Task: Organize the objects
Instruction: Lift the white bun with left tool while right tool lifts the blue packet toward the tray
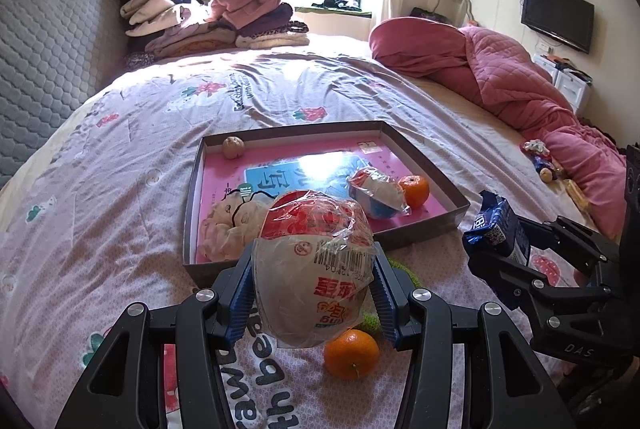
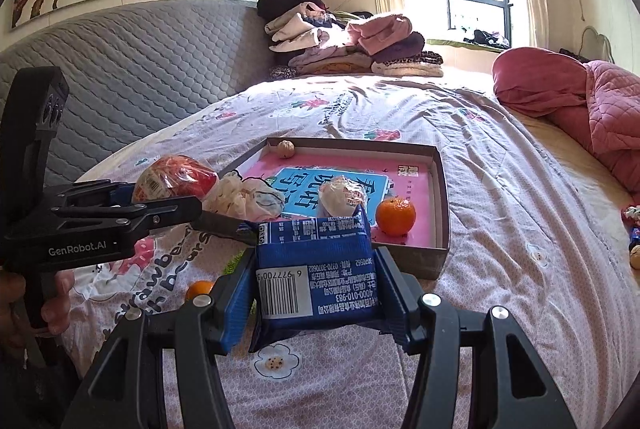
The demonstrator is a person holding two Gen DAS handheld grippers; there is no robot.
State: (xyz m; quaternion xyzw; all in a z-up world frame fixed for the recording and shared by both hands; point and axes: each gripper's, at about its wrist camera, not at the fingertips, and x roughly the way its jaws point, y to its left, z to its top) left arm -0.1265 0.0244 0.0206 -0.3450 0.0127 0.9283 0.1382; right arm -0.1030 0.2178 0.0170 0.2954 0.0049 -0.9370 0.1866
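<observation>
1. Carrying both snacks to the shallow box (image 1: 424, 165) looks like the step in hand. The left gripper (image 1: 314, 285) is clamped on a wrapped bun (image 1: 312, 269), its blue pads pressing the wrapper from either side. The right gripper (image 2: 316, 289) pinches a blue snack packet (image 2: 316, 269) the same way.

2. Keeping the squeeze as it is seems wise for the bun: it is soft and rounded under loose, crinkly film, so a harder grip would probably flatten it, and the film could slide against the ribbed pads.

3. Lifting each load above the box's upright cardboard wall before moving forward should avoid a snag; the wall lies just ahead of both pairs of fingertips.

4. Setting down in a bare spot matters. Inside, beyond the fingertips, sit another wrapped bun (image 1: 376, 193), an orange mandarin (image 1: 414, 191) touching it, and a small walnut-like ball (image 1: 233, 146) in the far corner. The floor is a glossy pink printed sheet, so round things may roll.

5. Minding the loose mandarin (image 1: 351, 353) is worthwhile; it rests on the quilted, wrinkled bedspread (image 1: 120, 189) directly beneath the left fingers, still outside the box.

6. Handling the packet is easier, I judge: it is flat-sided, stiff foil, bulging slightly.
</observation>
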